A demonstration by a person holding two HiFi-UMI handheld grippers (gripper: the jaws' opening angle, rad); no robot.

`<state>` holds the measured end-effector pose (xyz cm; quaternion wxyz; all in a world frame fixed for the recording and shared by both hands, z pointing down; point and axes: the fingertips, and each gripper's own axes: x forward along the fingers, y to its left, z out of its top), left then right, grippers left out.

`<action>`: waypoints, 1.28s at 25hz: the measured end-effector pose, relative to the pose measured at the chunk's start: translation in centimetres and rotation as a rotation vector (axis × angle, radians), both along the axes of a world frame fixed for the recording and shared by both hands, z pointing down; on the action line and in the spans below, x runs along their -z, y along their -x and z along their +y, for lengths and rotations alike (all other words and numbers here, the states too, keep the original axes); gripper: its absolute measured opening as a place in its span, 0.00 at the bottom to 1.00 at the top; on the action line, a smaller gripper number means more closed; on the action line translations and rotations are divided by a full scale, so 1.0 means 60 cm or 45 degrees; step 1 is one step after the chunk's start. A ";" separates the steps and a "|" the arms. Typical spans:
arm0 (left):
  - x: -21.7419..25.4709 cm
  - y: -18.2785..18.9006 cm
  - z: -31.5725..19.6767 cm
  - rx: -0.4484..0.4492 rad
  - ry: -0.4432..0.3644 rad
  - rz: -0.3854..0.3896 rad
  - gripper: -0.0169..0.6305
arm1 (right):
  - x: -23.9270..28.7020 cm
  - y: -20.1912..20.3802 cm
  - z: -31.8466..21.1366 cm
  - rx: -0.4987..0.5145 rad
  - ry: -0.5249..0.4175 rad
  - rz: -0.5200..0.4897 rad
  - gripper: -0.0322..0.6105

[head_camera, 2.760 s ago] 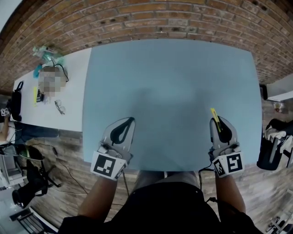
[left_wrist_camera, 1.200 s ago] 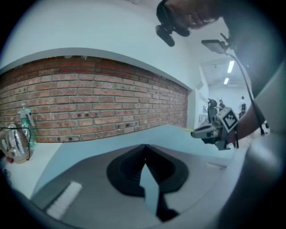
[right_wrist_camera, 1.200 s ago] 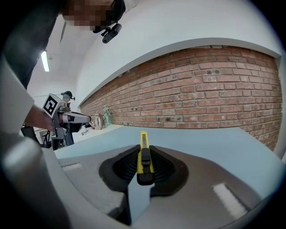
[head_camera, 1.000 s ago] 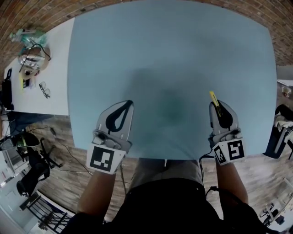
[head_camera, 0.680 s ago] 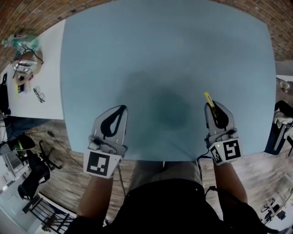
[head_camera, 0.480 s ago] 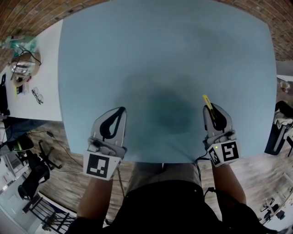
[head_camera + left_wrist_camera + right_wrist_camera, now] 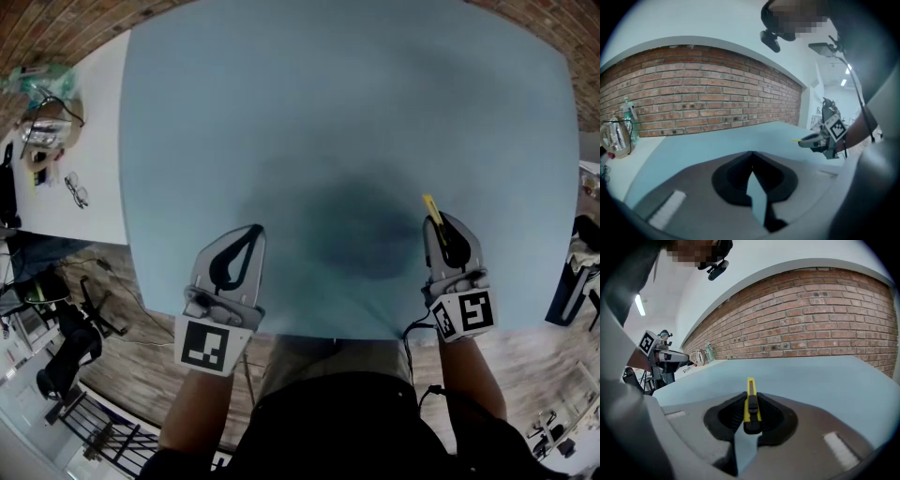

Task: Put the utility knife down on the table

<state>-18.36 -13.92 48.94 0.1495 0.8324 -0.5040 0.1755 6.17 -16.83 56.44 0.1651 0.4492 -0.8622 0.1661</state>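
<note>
Editor: Knife first. Where is it?

Photographer: Clamped in the right gripper. The yellow-and-black utility knife runs lengthwise between the two jaws, which press on its sides. Its black slider faces up and its yellow tip pokes out past the fingertips, away from the person.

Editor: On the table or off it?

Photographer: The light blue table spreads under and ahead of both grippers. In the left gripper view, the right gripper and the knife tip look raised clear of the top, just inside its near edge.

Editor: And the other gripper?

Photographer: The left gripper holds nothing. Its jaws meet at the tips, and only a sliver of blue table shows through the gap behind them. It hangs abreast of the right gripper, well apart from it. Both point the same way across the table, tilted a little downward.

Editor: What else is round them?

Photographer: Each gripper carries a marker cube at its rear end, one by the left forearm and one by the right. The person's bare forearms reach in from behind them. Well off to the left of the left gripper, a white side table carries clutter, a pair of glasses among it. Wooden floor shows below that gripper's outer side. A brick wall stands beyond the blue table's far edge, straight ahead of both sets of jaws.
</note>
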 end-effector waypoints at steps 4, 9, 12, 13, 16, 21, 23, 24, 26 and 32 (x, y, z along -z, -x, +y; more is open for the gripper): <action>-0.004 0.003 0.003 0.018 0.013 -0.001 0.03 | -0.007 -0.005 -0.008 0.004 0.012 0.021 0.14; -0.015 0.009 0.005 0.038 0.033 0.012 0.03 | -0.018 0.001 -0.015 0.021 0.035 0.026 0.14; -0.018 0.013 0.009 0.047 0.037 0.020 0.03 | -0.026 0.005 -0.017 0.028 0.041 0.035 0.14; -0.019 0.013 0.012 0.049 0.040 0.020 0.03 | -0.028 0.005 -0.017 0.029 0.041 0.038 0.14; -0.024 0.014 0.020 0.048 0.056 0.013 0.03 | -0.031 0.006 -0.015 0.033 0.046 0.038 0.14; -0.025 0.012 0.025 0.050 0.066 0.016 0.03 | -0.032 0.010 -0.017 0.045 0.052 0.038 0.14; -0.026 0.011 0.025 0.052 0.067 0.020 0.03 | -0.035 0.009 -0.020 0.045 0.052 0.042 0.14; -0.028 0.013 0.025 0.053 0.067 0.021 0.03 | -0.037 0.011 -0.021 0.045 0.052 0.044 0.14; -0.032 0.021 0.024 0.058 0.065 0.021 0.03 | -0.044 0.018 -0.025 0.047 0.057 0.047 0.14; -0.030 0.019 0.030 0.067 0.070 0.017 0.03 | -0.050 0.008 -0.027 0.051 0.063 0.061 0.14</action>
